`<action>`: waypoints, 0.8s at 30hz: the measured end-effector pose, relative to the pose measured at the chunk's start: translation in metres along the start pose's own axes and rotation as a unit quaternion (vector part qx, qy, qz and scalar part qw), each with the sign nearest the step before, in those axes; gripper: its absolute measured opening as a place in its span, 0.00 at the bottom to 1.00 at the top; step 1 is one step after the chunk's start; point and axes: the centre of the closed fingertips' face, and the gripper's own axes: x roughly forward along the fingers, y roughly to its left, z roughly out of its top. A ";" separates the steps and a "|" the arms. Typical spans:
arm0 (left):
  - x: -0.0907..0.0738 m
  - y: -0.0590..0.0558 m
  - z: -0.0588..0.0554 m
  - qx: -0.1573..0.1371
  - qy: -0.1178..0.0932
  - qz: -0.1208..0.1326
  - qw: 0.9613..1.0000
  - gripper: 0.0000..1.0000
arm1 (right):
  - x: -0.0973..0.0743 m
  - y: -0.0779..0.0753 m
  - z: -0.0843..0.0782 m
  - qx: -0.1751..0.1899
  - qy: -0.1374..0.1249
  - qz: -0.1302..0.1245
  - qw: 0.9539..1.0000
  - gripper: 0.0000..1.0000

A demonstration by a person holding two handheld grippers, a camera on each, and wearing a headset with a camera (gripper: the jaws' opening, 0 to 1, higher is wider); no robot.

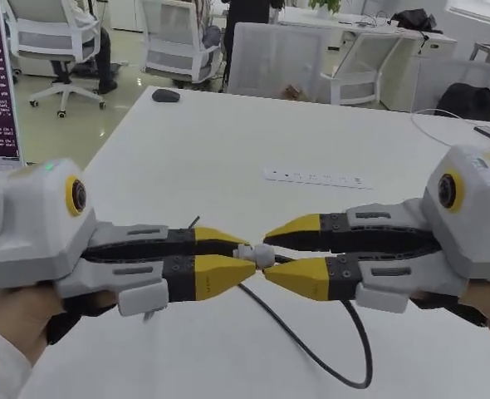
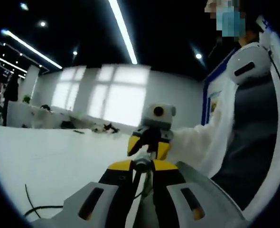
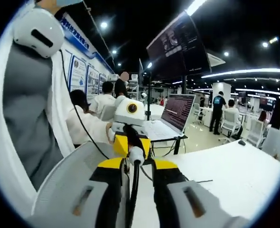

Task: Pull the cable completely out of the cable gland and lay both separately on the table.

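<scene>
Left tool (image 1: 247,254) has its jaws closed on the cable gland (image 1: 255,253), which sits pinched between the yellow tips, lifted clear of the counter (image 1: 228,150). The right tool (image 1: 268,256) meets it nose to nose. Its jaws are drawn nearly together on the black cable (image 1: 295,342) right at the gland's other end, though the exact point of contact is hard to make out.

The only thing here that holds anything is the gland itself, and the cable is still threaded through it. A dark length runs back between the jaws in both gripper views. A thin end also pokes out past the left tool in the head view. The long slack drops from the tools and loops on the counter below the right tool.

I judge the task to be at its start: both grips look set, but nothing has been separated. Still to do are drawing the cable fully out of the gland and laying the two pieces down apart.

Farther along the counter lies a white power strip (image 1: 316,178), beyond it a dark mouse (image 1: 165,95), and past the edge stand office chairs (image 1: 274,58).
</scene>
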 end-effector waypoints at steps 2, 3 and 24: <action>0.003 -0.003 0.000 0.007 0.000 0.000 1.000 0.16 | -0.001 0.000 -0.004 -0.023 0.006 -0.001 1.000 0.23; 0.004 -0.004 -0.001 0.007 0.001 -0.003 1.000 0.16 | -0.002 -0.001 -0.003 -0.045 0.003 -0.006 0.999 0.18; 0.035 -0.017 -0.006 0.007 -0.010 0.000 1.000 0.17 | -0.020 0.017 -0.004 0.001 -0.081 0.048 0.996 0.03</action>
